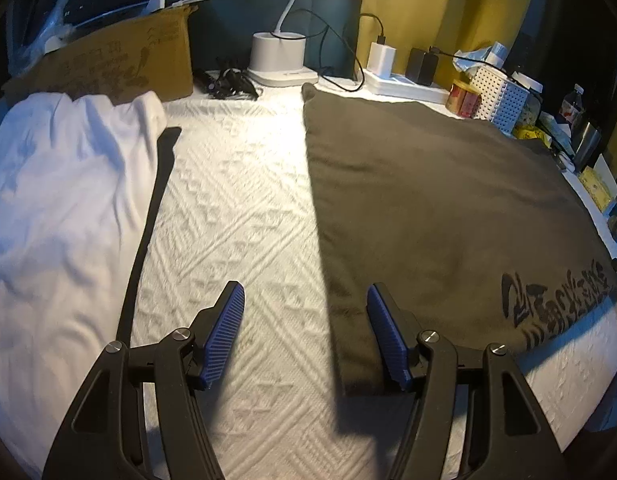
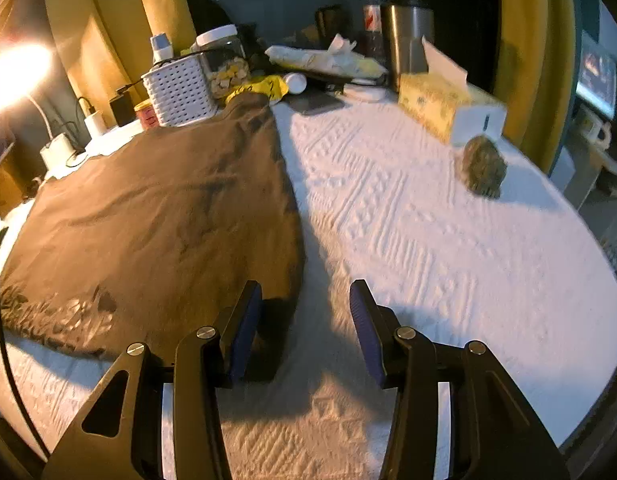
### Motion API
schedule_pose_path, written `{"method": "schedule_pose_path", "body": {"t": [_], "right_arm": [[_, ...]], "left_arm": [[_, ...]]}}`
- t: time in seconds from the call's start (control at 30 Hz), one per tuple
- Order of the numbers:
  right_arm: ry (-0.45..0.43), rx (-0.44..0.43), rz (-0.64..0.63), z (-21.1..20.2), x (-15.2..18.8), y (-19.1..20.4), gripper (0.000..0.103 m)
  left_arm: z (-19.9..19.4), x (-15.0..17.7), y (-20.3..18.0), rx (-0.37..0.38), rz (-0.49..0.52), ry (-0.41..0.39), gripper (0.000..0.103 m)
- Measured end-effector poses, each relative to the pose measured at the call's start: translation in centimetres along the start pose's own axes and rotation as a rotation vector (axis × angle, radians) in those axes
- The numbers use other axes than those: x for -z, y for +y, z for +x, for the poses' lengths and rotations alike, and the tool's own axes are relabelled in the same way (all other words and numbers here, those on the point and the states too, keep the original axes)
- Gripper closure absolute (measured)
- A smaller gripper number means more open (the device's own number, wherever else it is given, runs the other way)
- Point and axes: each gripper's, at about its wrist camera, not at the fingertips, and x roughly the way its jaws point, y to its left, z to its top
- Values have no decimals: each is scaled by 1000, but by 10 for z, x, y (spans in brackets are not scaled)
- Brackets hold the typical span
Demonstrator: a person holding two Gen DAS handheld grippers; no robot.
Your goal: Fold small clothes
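Observation:
A brown garment with dark print near its hem lies flat on the white textured table cover. A white garment lies crumpled to the left of it. My left gripper hovers open over the brown garment's left edge, its right finger above the cloth and its left finger above bare cover. In the right wrist view the brown garment fills the left side. My right gripper stands open at its right edge, left finger over the fabric, right finger over the cover. Neither gripper holds anything.
A cardboard box, lamp base and chargers line the back. A white perforated basket, jar, steel cup and tissue box crowd the far edge. A small rolled olive cloth lies at right.

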Motion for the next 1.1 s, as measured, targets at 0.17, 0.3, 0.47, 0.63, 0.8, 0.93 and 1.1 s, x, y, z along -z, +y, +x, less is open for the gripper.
{"method": "schedule_pose_path", "body": {"t": [0.17,0.3,0.47,0.63,0.8,0.93,1.1], "right_arm": [[-1,-61,1,-6,12,10,55],[-42,-59,18,-10,23,24,72],[-43,-68,3,-9,25,26,93],[-75,-58,-36,-19,22,28,94],[-105,-33,-78,-33,20,33,94],[-118,-15,-92,-42,23,33,94],[-123,0,-90,-52,33,31,94]], "left_arm": [[-7,7,-5,17,17,5,39],[-8,14,-10,17,37,-4,39],[-8,16,-15,23,93,-22,52],[-15,19,-26,47,150,-4,103],[-33,22,-23,72,113,-19,103],[-47,25,-28,84,119,-32,103],[-55,32,-30,94,128,-34,103]]}}
